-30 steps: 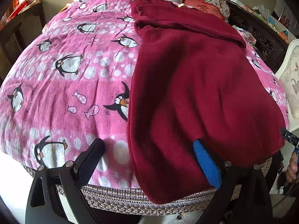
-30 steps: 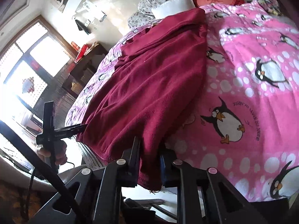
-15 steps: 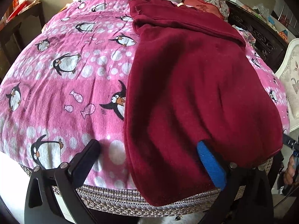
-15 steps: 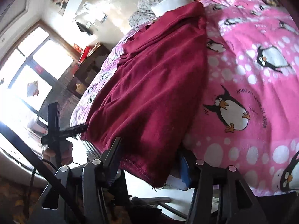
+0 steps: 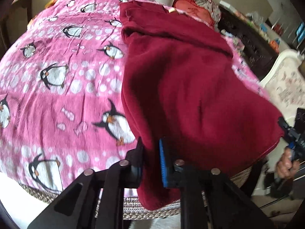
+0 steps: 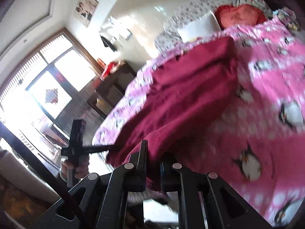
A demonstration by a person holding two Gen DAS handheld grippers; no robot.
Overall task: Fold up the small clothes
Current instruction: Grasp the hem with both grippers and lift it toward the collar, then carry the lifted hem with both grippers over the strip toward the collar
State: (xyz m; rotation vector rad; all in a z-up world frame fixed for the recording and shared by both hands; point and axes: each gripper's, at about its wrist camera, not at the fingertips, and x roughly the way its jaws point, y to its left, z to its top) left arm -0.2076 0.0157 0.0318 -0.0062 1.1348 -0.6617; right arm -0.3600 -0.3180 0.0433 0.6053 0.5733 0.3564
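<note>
At six o'clock, the left gripper (image 5: 151,160) pinches the hem of a dark red fleece garment (image 5: 183,87) on a pink penguin-print blanket (image 5: 57,80). The right gripper (image 6: 153,164) clamps the opposite corner, probably so both can lift the hem for a fold.

We note both tongs have closed since a second ago. The left tongs (image 5: 151,162), then spread wide astride the near hem of the dark red fleece garment (image 5: 186,87), now pinch that hem. The right tongs (image 6: 153,164), which had loosened half a second ago, are clamped again on the garment's other corner (image 6: 152,143). Both held corners now stand lifted off the pink penguin-print bedspread (image 5: 57,80).
</note>
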